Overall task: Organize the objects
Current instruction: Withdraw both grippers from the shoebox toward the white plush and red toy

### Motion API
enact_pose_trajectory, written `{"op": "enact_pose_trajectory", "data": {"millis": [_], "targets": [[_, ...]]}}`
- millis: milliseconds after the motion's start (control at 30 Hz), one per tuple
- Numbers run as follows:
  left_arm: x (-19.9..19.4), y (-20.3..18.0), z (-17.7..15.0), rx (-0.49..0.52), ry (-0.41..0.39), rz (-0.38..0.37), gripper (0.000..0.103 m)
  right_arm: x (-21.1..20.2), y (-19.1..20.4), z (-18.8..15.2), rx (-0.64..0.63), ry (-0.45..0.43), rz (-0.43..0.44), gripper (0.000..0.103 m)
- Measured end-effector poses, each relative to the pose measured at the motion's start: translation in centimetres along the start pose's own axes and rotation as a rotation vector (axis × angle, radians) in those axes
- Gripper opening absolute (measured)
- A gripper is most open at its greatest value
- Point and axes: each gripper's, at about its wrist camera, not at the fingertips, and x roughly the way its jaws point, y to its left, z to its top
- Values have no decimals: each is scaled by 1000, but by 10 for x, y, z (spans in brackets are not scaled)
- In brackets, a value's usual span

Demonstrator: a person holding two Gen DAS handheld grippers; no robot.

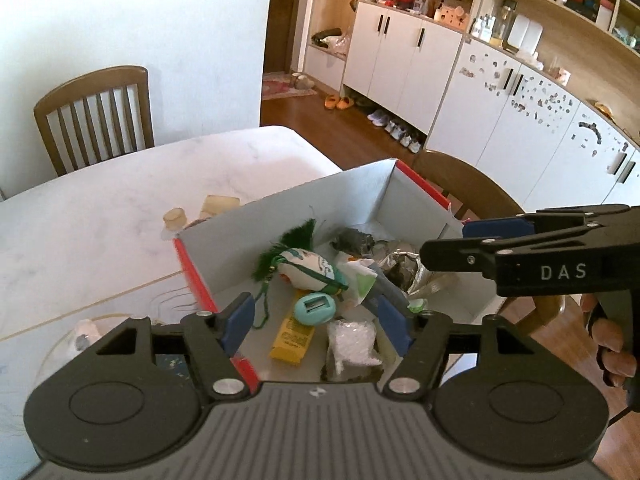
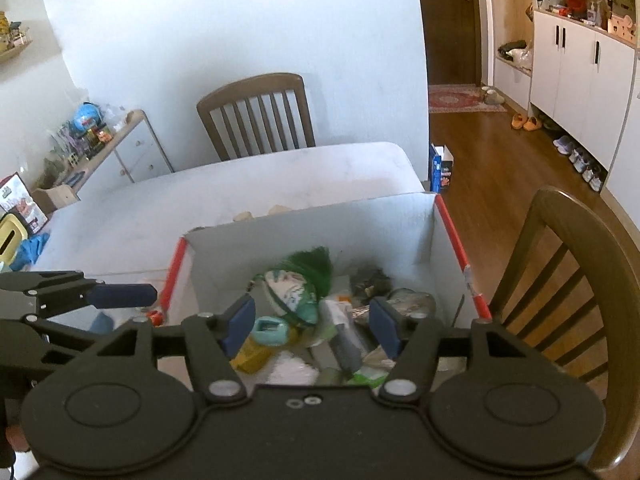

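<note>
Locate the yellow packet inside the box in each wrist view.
Left wrist: yellow packet lies on the box floor, low centre, below the teal oval case.
Right wrist: packet lower left, blurred, beside the left blue pad.
Shared landmark: green tassel.

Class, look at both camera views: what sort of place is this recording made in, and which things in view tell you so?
Most likely a home dining area beside the entrance: a pale table with wooden chairs, shoes lined up under white cupboards, and a front door beyond.
</note>
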Motion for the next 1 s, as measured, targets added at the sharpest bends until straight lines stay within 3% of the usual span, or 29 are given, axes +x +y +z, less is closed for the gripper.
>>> {"op": "enact_pose_trajectory", "data": {"millis": [67,167,300,900,1000], "targets": [[-8,3,-2,2,-6,3,68,-4,6,-3,5,-9,-4,64],[-17,9,-4,8,-18,3,68,-11,15,-9,16,-24,-1,74],[-31,19,-7,15,-41,17,79,-18,28,-16,21,-33,3,78],[-63,87,-23,-43,-59,36,85,-30,103,-43,6,-77,32,100],[-66,101,-27,-56,-63,40,94,-24,117,-46,1,-65,40,100]]}}
